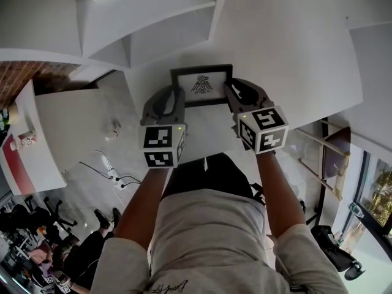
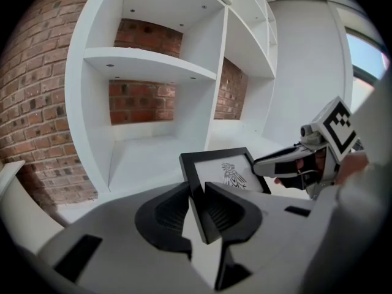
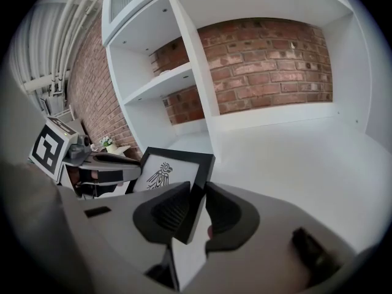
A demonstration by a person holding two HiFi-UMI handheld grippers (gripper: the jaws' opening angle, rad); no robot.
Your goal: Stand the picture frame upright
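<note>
Frame (image 1: 201, 86) sides hidden — clamped inside left tool (image 2: 197, 192) and right tool (image 3: 197, 201).

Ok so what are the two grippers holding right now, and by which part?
Both hold the picture frame: the left gripper clamps its left side edge, the right gripper its right side edge.

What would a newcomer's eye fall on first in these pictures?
The black picture frame with its bird emblem, centre of the head view, clamped at its side edges by the left gripper and right gripper. Behind it stands white shelving backed by red brick.
</note>
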